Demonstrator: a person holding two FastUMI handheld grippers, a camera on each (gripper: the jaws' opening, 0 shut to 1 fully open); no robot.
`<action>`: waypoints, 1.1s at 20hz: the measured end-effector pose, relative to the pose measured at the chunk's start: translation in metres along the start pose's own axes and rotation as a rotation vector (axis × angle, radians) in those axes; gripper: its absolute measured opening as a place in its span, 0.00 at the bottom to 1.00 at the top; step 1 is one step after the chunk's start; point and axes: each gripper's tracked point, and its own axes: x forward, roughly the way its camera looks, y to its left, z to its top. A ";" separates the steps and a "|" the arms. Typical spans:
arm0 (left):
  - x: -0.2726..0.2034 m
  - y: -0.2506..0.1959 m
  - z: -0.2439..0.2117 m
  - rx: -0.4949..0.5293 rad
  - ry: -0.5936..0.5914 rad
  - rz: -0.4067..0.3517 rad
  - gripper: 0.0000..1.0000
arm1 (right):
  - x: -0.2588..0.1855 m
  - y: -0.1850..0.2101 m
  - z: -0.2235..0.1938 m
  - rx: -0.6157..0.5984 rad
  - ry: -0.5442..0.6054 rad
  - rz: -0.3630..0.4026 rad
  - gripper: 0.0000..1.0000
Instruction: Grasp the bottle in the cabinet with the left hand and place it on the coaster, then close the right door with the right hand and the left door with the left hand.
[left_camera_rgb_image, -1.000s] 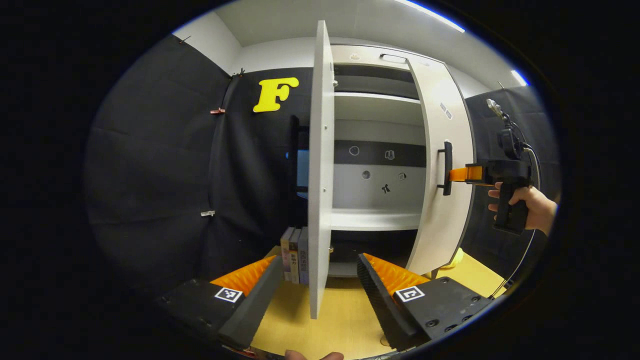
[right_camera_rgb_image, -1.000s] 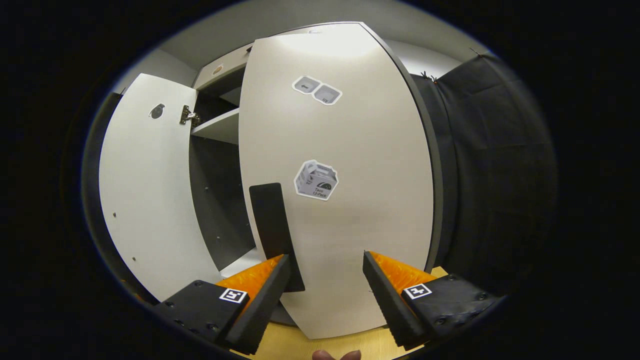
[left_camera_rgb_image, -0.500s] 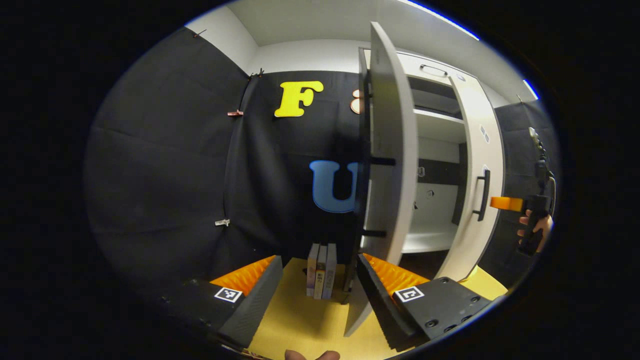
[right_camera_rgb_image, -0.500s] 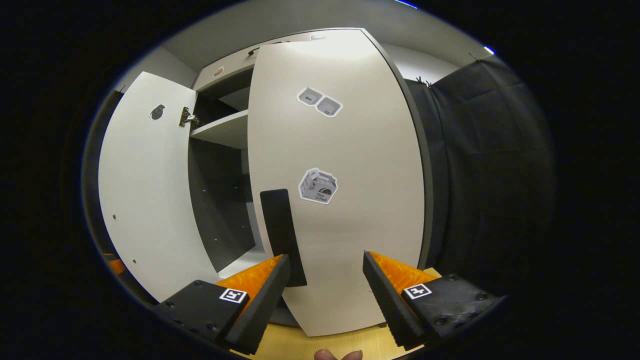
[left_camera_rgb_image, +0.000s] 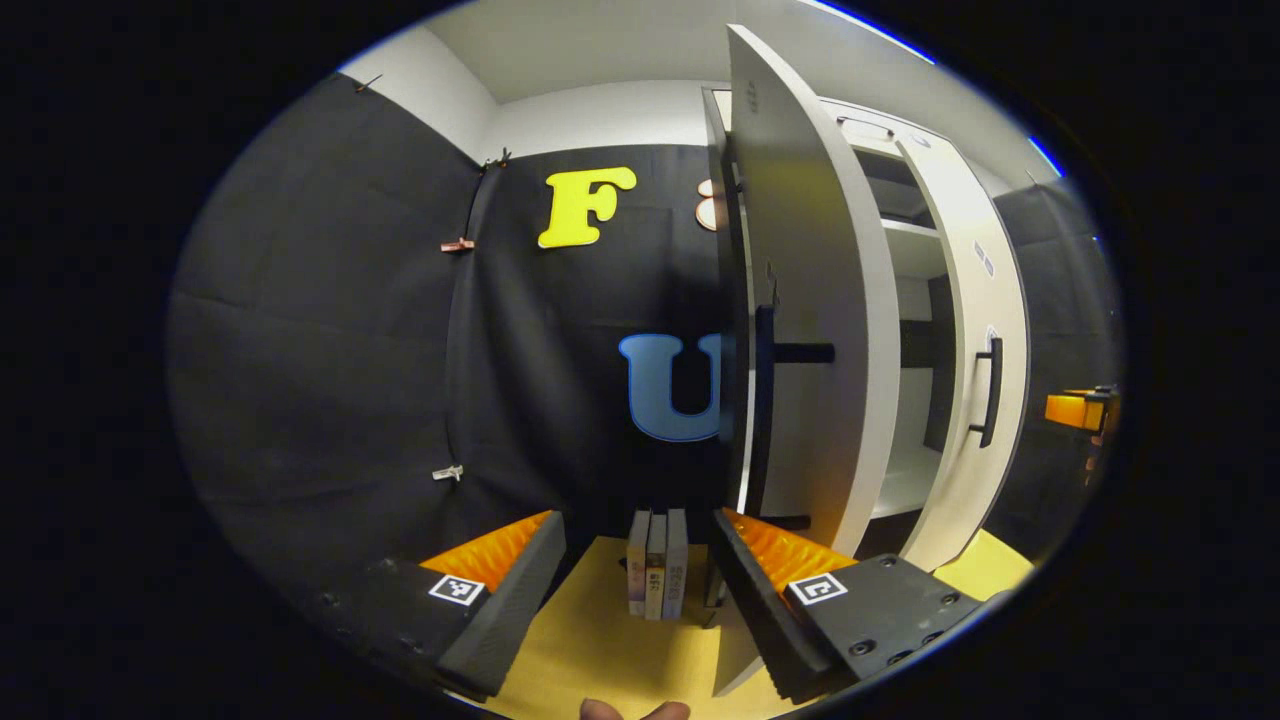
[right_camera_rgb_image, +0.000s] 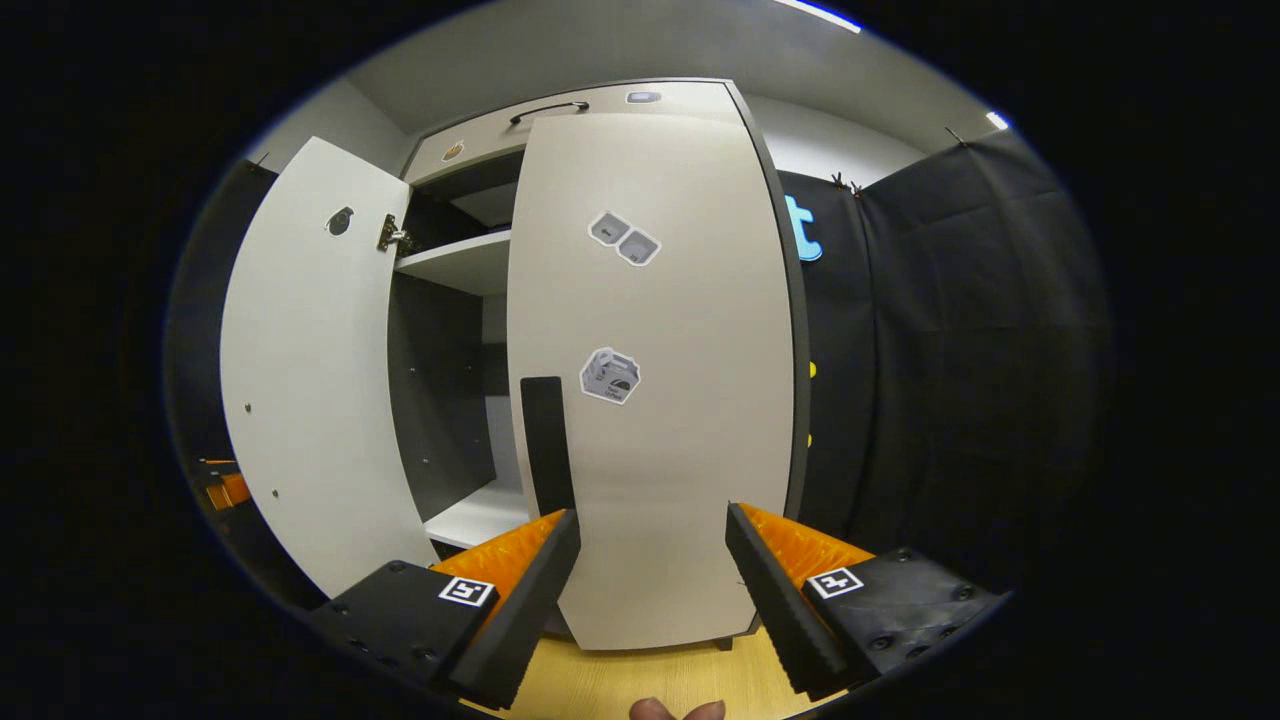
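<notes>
The white cabinet's left door (left_camera_rgb_image: 815, 300) stands half open, and I see its outer face and black handle (left_camera_rgb_image: 765, 420). My left gripper (left_camera_rgb_image: 635, 565) is open at the door's bottom edge, its right finger (left_camera_rgb_image: 760, 580) close against the outer face. The right door (right_camera_rgb_image: 655, 420) is swung nearly shut, its black handle (right_camera_rgb_image: 545, 430) just above my open right gripper (right_camera_rgb_image: 650, 570). Nothing sits between either pair of fingers. In the left gripper view the right gripper (left_camera_rgb_image: 1075, 408) hangs apart from the right door (left_camera_rgb_image: 975, 330). The left door's inner face (right_camera_rgb_image: 310, 380) shows too.
A few books (left_camera_rgb_image: 657, 565) stand upright on the yellow table (left_camera_rgb_image: 590, 640) just left of the cabinet. A white shelf (right_camera_rgb_image: 480, 515) shows in the gap between the doors. Black cloth walls the booth on both sides.
The right door has swung further toward shut and my right gripper has drawn back from it. My left gripper has moved round to the left door's outer side, and that door has turned inward.
</notes>
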 end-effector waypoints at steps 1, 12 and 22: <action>-0.001 -0.007 0.000 -0.004 0.003 -0.011 0.94 | -0.003 -0.003 0.000 -0.001 0.002 0.001 0.98; -0.005 -0.082 -0.002 0.001 0.018 -0.088 0.94 | -0.040 -0.044 0.003 0.003 0.012 -0.020 0.97; 0.009 -0.162 0.005 -0.016 0.000 -0.175 0.94 | -0.065 -0.079 0.006 0.015 -0.003 -0.062 0.97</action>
